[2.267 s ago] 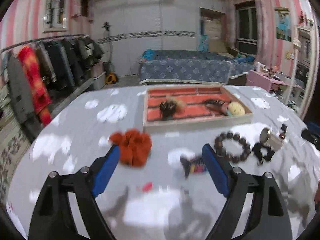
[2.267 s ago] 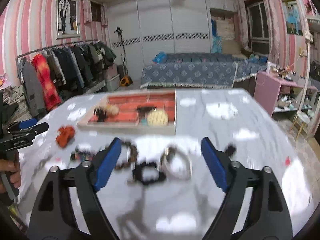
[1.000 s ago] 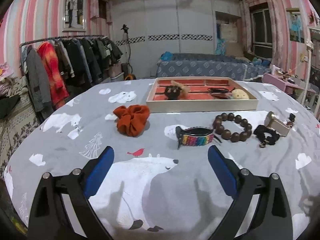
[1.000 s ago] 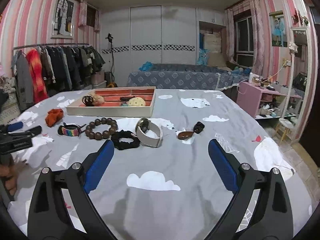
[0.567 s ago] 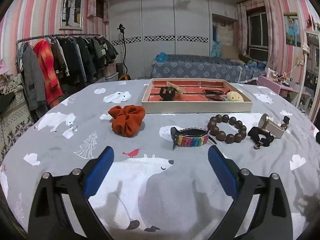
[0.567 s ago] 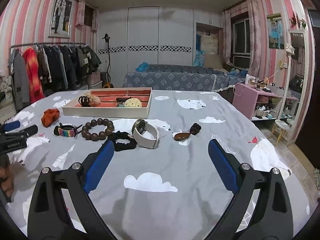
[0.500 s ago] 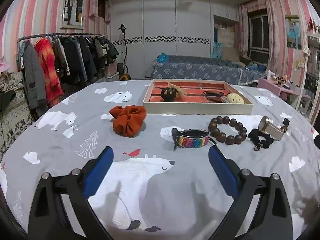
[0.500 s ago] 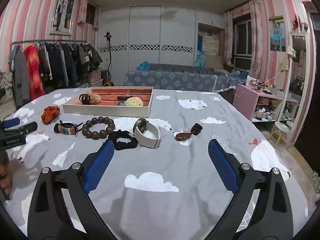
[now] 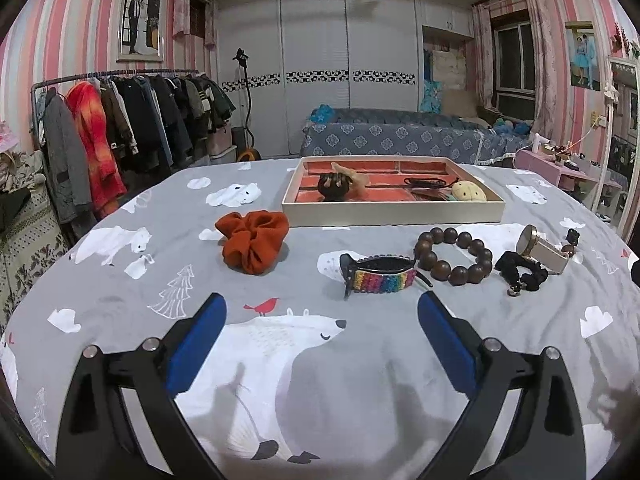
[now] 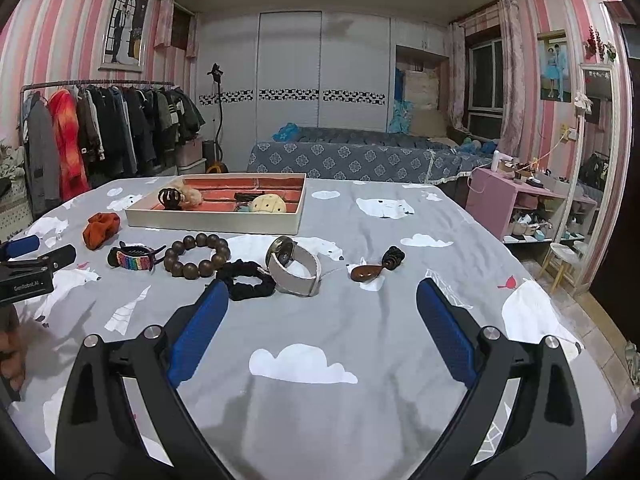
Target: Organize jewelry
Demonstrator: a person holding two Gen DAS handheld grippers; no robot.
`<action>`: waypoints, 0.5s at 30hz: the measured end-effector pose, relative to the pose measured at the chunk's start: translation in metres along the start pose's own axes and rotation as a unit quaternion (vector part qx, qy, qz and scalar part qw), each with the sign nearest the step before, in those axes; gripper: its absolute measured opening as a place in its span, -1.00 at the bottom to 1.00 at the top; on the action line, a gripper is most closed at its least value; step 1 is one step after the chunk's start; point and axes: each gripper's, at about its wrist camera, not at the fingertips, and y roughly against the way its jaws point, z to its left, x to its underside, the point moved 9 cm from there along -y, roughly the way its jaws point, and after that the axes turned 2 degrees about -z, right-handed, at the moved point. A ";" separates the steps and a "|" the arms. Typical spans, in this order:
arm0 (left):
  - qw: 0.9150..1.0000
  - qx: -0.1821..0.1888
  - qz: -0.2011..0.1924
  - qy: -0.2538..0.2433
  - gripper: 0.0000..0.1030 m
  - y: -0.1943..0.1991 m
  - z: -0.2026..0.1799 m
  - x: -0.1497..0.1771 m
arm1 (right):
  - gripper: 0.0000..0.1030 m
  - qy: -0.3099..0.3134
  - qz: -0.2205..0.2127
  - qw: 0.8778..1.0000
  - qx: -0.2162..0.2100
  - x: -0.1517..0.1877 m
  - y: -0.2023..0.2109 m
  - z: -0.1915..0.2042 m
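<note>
A cream tray (image 9: 392,216) (image 10: 216,222) with a red lining holds a dark claw clip, a beige piece and a yellow round item. In front of it lie an orange scrunchie (image 9: 253,246) (image 10: 100,230), a rainbow band (image 9: 380,276) (image 10: 134,260), a brown bead bracelet (image 9: 454,256) (image 10: 197,255), a black scrunchie (image 9: 522,274) (image 10: 248,274), a beige watch (image 9: 544,249) (image 10: 294,266) and a brown hair clip (image 10: 376,266). My left gripper (image 9: 320,336) is open and empty, short of the rainbow band. My right gripper (image 10: 320,320) is open and empty, short of the watch.
The table wears a grey cloth with polar bears (image 9: 280,344). A clothes rack (image 9: 120,136) stands at the left, a bed (image 9: 400,136) behind the table, a pink side table (image 10: 528,204) and a stool (image 10: 564,256) at the right.
Both grippers have pulled back from the items and risen since the blurred earliest frames. Over the last second the views have held almost still. Nothing on the table has moved.
</note>
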 end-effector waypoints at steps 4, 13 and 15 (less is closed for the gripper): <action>1.000 0.001 0.002 0.004 0.83 0.000 0.002 0.001 | 0.81 0.002 0.003 1.000 0.001 0.001 -0.001 0.000; 1.000 0.007 -0.005 0.000 0.87 0.002 -0.001 -0.001 | 0.81 -0.007 -0.005 1.000 0.004 0.001 0.003 -0.004; 1.000 0.010 -0.002 -0.002 0.87 0.001 -0.003 0.000 | 0.81 -0.011 -0.009 1.000 0.005 0.000 0.004 -0.005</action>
